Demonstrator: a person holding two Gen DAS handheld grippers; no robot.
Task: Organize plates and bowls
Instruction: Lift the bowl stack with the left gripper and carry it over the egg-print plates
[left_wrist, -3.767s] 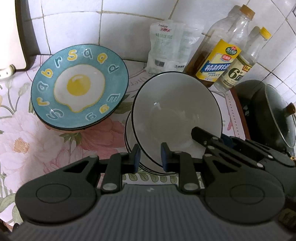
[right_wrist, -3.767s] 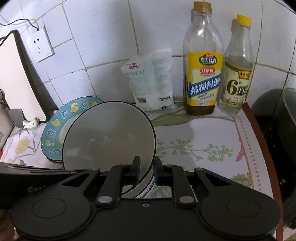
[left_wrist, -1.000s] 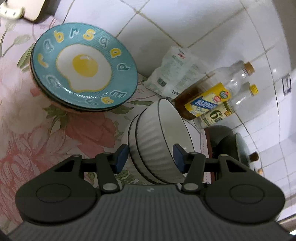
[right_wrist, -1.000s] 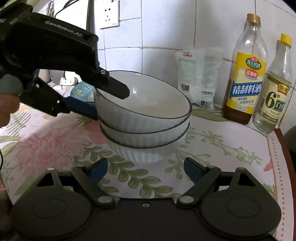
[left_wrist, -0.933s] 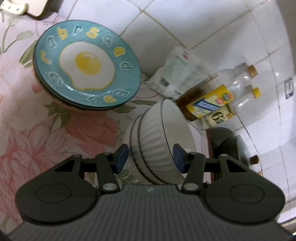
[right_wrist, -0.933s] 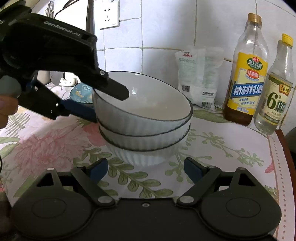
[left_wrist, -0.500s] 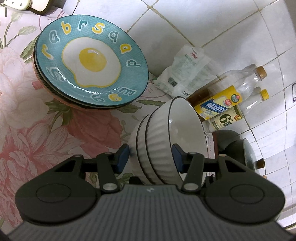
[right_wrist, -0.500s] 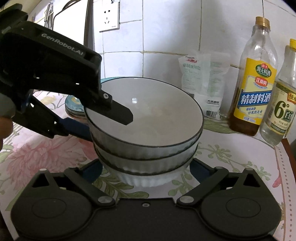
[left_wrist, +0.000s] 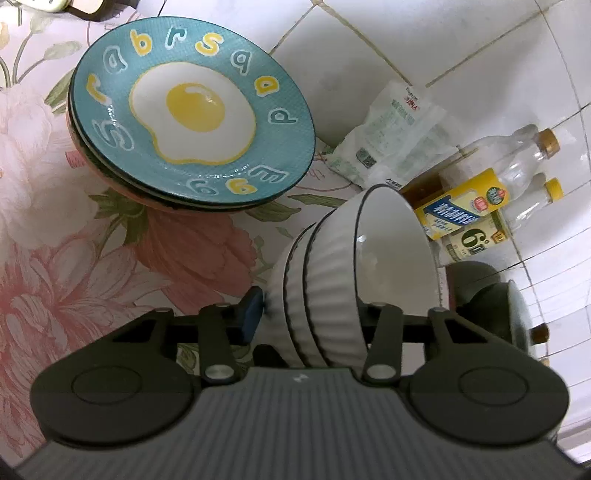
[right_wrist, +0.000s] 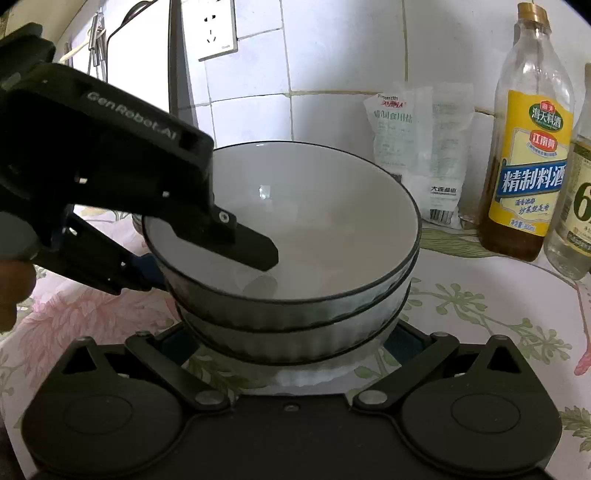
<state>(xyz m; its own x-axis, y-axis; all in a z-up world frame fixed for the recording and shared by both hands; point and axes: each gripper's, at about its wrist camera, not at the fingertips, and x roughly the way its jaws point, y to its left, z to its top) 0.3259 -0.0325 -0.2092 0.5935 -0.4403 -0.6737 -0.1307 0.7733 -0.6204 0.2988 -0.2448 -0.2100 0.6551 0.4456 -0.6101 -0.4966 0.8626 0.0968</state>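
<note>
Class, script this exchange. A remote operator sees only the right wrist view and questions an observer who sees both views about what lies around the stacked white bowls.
Operator: The left tool blocks my view. What sits behind it?
Observer: A stack of round teal plates, the top one printed with a fried egg. It stands apart from the stack of white ribbed ceramic bowls.
Operator: Where does that tool's lower finger end?
Observer: Its blue pad lies beside the lowest bowl's outer wall. The jaws are closing with the bowl walls between them, and I cannot tell if they touch.
Operator: Anything at the far right?
Observer: A dark pot with a glass lid.
</note>
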